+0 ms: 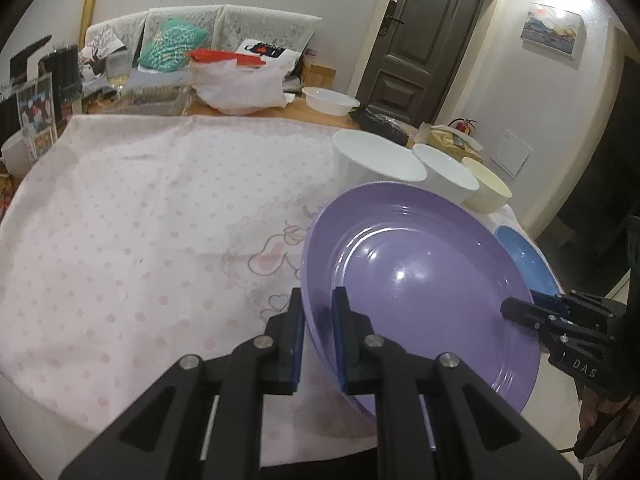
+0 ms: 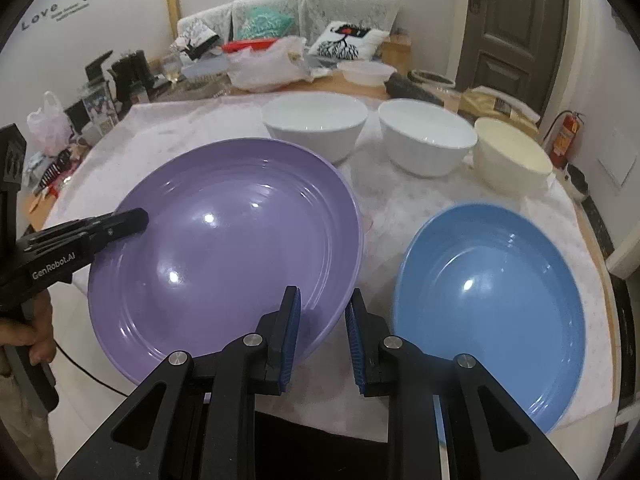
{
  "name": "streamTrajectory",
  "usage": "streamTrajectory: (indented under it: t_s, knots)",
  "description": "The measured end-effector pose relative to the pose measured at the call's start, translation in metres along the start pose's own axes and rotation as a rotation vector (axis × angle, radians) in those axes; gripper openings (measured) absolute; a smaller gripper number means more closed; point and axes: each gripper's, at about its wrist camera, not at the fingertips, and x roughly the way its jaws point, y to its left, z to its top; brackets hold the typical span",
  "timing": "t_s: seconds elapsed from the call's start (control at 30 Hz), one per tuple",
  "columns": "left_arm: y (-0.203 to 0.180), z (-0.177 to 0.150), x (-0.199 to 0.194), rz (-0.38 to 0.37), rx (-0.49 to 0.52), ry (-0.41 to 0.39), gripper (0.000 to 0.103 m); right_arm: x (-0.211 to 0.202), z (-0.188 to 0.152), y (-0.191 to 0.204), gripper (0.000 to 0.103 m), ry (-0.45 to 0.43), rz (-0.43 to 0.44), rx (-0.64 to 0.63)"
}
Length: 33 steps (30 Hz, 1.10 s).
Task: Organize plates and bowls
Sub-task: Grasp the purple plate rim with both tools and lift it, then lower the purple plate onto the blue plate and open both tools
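A purple plate (image 1: 420, 280) (image 2: 224, 240) is tilted above the pink cloth. My left gripper (image 1: 318, 312) is shut on its left rim, one finger under and one over; it also shows in the right wrist view (image 2: 132, 220). My right gripper (image 2: 322, 316) is open, its jaws astride the plate's near right rim without clamping; it also shows in the left wrist view (image 1: 520, 312). A blue plate (image 2: 492, 288) (image 1: 528, 260) lies flat to the right. Two white bowls (image 2: 316, 120) (image 2: 426, 136) and a cream bowl (image 2: 512, 156) stand in a row behind.
The pink dotted cloth (image 1: 140, 220) covers the table. At the back stand a plastic bag (image 1: 236, 84), a white basin (image 1: 330, 100) and dark bottles (image 1: 60, 72). A sofa (image 1: 224, 28) and a dark door (image 1: 424, 32) lie beyond.
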Motion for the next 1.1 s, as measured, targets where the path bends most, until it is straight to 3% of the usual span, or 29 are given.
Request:
streamTrajectory:
  t_s: [0.5, 1.1]
  knots:
    - [-0.063, 0.012, -0.019, 0.032, 0.095, -0.027, 0.011, -0.041, -0.011, -0.044, 0.018, -0.108, 0.011, 0.041]
    - [-0.152, 0.017, 0.024, 0.006, 0.211, 0.058, 0.012, -0.056, -0.047, -0.131, 0.019, -0.164, -0.026, 0.175]
